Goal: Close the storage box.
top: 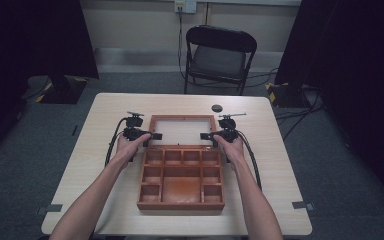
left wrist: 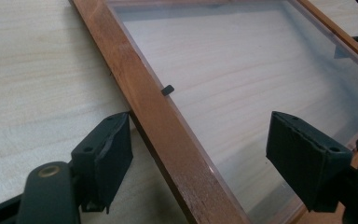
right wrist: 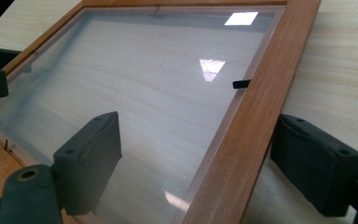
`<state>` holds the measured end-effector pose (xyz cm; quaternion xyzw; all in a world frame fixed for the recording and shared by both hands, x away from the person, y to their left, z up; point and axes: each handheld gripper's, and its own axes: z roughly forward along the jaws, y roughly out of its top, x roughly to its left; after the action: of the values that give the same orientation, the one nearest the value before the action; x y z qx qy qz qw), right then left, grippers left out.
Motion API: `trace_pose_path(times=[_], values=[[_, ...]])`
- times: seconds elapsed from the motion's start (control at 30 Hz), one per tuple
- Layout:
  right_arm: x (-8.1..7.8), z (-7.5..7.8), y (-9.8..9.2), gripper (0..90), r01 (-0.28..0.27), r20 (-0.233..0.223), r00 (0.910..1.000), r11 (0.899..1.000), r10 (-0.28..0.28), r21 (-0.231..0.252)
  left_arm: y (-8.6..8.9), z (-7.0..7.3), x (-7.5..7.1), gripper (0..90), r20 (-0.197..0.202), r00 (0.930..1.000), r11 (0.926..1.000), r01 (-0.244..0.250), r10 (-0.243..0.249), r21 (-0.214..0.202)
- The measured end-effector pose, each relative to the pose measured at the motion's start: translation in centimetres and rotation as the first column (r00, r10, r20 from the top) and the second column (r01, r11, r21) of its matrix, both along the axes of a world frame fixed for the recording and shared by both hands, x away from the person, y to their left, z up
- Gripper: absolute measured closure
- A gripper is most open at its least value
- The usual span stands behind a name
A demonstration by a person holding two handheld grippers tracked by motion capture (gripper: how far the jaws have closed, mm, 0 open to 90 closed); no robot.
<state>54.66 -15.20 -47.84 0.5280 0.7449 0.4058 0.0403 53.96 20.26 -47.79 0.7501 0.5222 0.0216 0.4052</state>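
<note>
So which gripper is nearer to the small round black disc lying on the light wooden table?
Right. The right gripper is at the glass lid's right frame, just below the small round black disc. The left gripper is at the left frame, farther away.

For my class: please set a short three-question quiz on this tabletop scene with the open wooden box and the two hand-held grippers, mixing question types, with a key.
1. True or false: the box lid lies open, flat on the table behind the compartment tray.
2. Multiple choice: what does the left gripper straddle? A) a side rail of the lid frame B) the folding chair C) the small dark disc
3. Fill in: the lid's panel is ____, so the table's wood grain shows through it.

Key: 1 true. 2 A; the right gripper likewise straddles the opposite rail, jaws open. 3 transparent.
</note>
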Motion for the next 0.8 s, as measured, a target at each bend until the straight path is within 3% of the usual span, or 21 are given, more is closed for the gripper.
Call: trace_pose_path(times=[0.17, 0.27, 0.37, 0.43, 0.8], values=[[-0.2, 0.0, -0.1, 17.8, 0.007, 0.008, 0.9999, 1.000, -0.007, 0.006, 0.1, 0.0, 0.1, 21.8, -0.011, 0.9999, 1.0000, 0.002, -0.002, -0.009], [-0.3, 0.2, -0.1, 19.4, 0.008, 0.031, 0.9995, 1.000, -0.008, 0.000, -0.1, 0.4, -0.3, 22.9, 0.032, 0.9995, 0.9998, 0.003, -0.004, 0.019], [-0.3, 0.6, -0.2, 23.8, 0.018, 0.050, 0.9986, 1.000, -0.018, -0.004, 0.4, 0.5, -0.3, 26.0, 0.018, 0.9997, 0.9995, 0.019, -0.019, -0.027], [-0.4, 1.0, -0.3, 27.5, 0.030, 0.077, 0.9966, 1.000, -0.030, -0.002, 0.5, 0.6, -0.4, 28.5, 0.033, 0.9991, 0.9988, 0.027, -0.026, -0.041], [-1.2, 2.9, -0.8, 32.9, 0.030, 0.162, 0.9862, 0.999, -0.033, 0.023, -0.1, 2.5, -1.2, 34.2, 0.131, 0.9908, 0.9987, 0.027, -0.032, 0.043]])
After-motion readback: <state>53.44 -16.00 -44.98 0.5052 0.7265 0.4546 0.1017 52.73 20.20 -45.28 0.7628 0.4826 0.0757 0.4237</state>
